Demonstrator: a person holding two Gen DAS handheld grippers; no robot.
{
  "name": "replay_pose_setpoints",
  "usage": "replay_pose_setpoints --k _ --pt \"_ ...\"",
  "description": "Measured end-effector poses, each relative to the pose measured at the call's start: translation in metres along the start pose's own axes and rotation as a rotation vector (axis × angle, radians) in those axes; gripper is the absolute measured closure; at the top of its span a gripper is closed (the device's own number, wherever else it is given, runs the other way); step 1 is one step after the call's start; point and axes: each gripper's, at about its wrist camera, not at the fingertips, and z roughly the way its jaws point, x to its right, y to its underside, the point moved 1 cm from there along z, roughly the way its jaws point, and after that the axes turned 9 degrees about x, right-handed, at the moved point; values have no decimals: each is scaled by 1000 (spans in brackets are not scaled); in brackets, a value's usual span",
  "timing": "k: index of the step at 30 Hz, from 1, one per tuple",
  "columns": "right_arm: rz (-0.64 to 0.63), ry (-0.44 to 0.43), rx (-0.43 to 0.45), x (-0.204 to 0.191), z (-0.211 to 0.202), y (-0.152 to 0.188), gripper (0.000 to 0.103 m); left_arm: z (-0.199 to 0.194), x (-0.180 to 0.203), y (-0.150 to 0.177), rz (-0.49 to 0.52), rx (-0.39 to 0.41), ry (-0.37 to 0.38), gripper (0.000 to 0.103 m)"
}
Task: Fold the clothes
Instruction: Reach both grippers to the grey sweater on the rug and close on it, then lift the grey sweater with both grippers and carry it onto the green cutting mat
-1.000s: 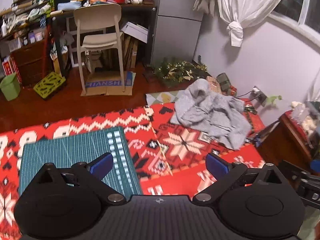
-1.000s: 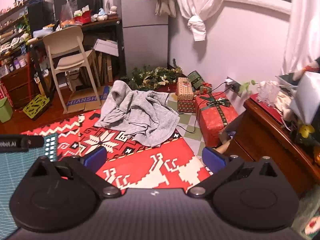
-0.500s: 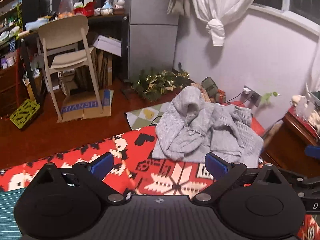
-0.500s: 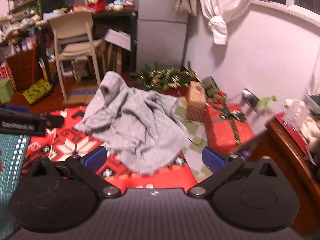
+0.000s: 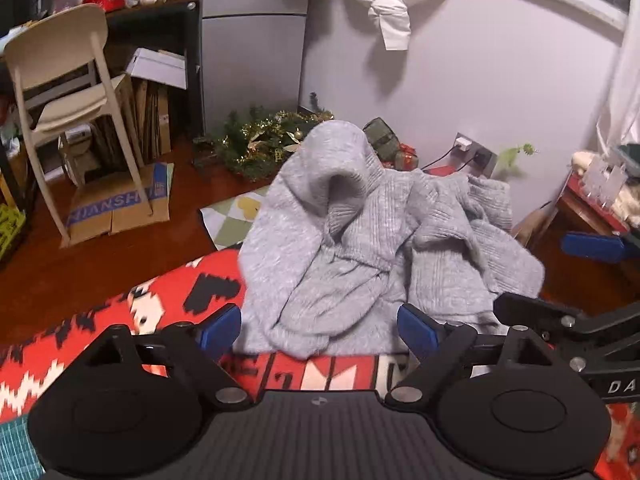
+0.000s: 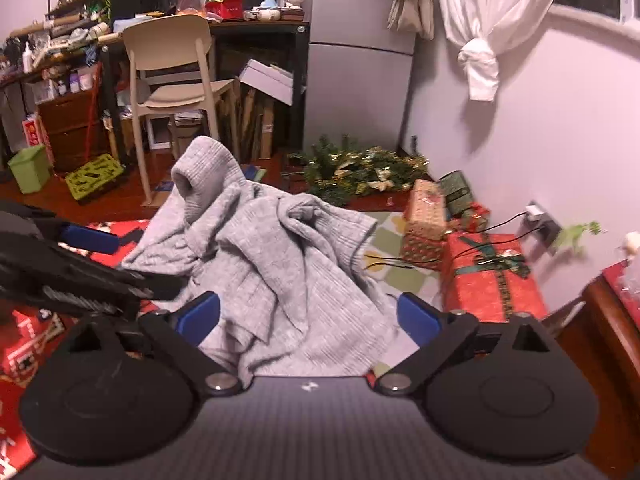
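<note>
A crumpled grey knit sweater (image 5: 360,240) lies in a heap on the red patterned cloth (image 5: 168,304), one part standing up in a hump. My left gripper (image 5: 319,330) is open, its blue pads on either side of the sweater's near edge. In the right wrist view the same sweater (image 6: 272,264) fills the middle. My right gripper (image 6: 308,316) is open too, its pads straddling the near folds. The left gripper (image 6: 80,272) shows at that view's left edge, and the right gripper's blue pad (image 5: 592,246) at the left view's right edge.
A cream chair (image 6: 176,76) and cluttered shelves stand behind on the wooden floor. A grey fridge (image 5: 252,48), a tinsel wreath (image 6: 360,168) and wrapped gift boxes (image 6: 488,276) sit by the wall. A dark wooden cabinet (image 6: 612,320) is at the right.
Both grippers have moved forward and closer to the sweater, which now lies between their pads. The green cutting mat has dropped almost out of view. Both stay open.
</note>
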Motion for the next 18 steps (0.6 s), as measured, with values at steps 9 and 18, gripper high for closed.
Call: replay_pose_setpoints --k 9,18 --pt "-1 -72 -30 -8 38 2 49 17 -3 2 5 0 -20 56" --pt "-38 -62 -31 -33 14 -6 92 -9 4 0 13 21 -36 85"
